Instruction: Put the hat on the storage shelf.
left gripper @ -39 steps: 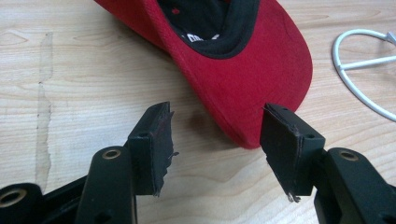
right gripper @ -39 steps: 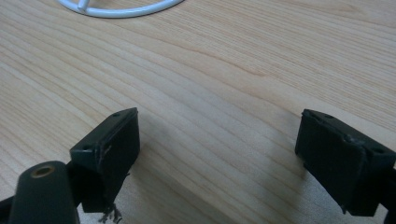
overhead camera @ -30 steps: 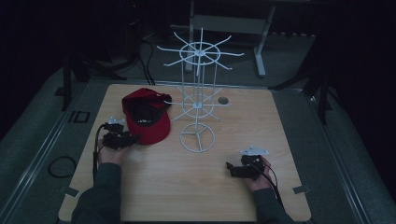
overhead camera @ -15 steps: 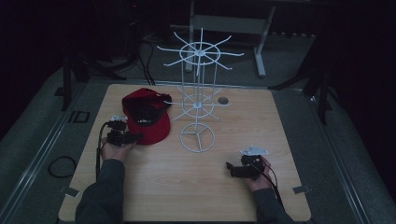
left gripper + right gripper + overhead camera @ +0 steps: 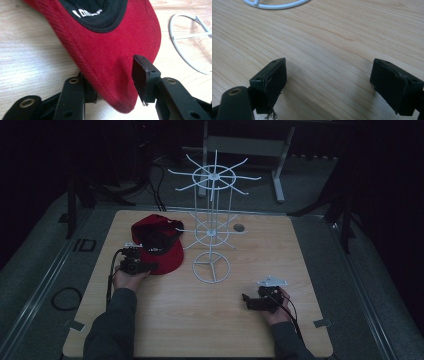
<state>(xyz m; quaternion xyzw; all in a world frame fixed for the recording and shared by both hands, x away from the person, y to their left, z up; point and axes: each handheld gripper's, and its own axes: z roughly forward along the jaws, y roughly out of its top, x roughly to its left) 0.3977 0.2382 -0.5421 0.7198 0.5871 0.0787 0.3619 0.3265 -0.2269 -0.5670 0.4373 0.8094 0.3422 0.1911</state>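
**Dim overhead, bright and soft up close**

My high view is dark: only the table (image 5: pixel 210 320) catches light, and the surroundings sink to near black, with grain throughout. The white rack (image 5: pixel 214 220) stands out clearly. Both gripper views are far brighter. In the left one the cap (image 5: pixel 107 50) is fairly sharp, but the jaws blur. In the right one soft shadows lie under the blurred jaws.

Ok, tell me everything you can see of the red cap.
The red cap lies upside down on the wooden table, left of the white wire rack. It looks like corduroy-ribbed fabric, with a black inner lining bearing white lettering. Its brim points toward the left gripper, whose open jaws straddle the brim's edge.
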